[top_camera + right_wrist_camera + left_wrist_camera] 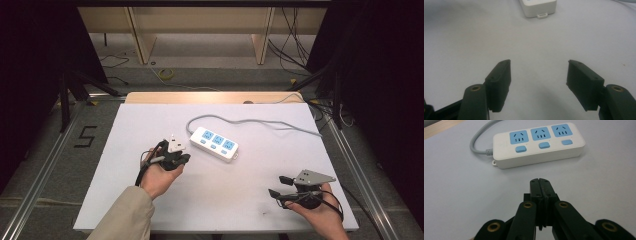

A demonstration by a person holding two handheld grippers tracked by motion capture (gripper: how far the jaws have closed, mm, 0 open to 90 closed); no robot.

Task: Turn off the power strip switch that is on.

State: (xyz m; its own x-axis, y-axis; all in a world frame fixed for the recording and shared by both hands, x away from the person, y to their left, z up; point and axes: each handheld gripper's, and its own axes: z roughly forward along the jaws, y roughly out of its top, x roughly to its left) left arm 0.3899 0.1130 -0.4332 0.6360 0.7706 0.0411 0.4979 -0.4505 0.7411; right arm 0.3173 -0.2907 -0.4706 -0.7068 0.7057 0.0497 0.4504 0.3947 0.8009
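Note:
A white power strip [215, 143] with three blue sockets and three blue switches lies near the middle of the white table; its grey cable [250, 121] runs off to the right. In the left gripper view the power strip [537, 143] lies just ahead of my left gripper [541, 181], whose jaws are pressed together with nothing between them. My left gripper [184, 159] hovers just left of the strip. My right gripper [279, 186] rests near the front right of the table, jaws wide apart and empty. In the right gripper view the strip's end [539, 7] lies beyond my right gripper [539, 63].
The white table top [210, 200] ends at a wooden strip [210, 97] at the back. Metal rails [45, 165] run along both sides. Cables and a yellow coil [166, 74] lie on the floor behind, and a taped "5" [85, 136] marks the floor at left.

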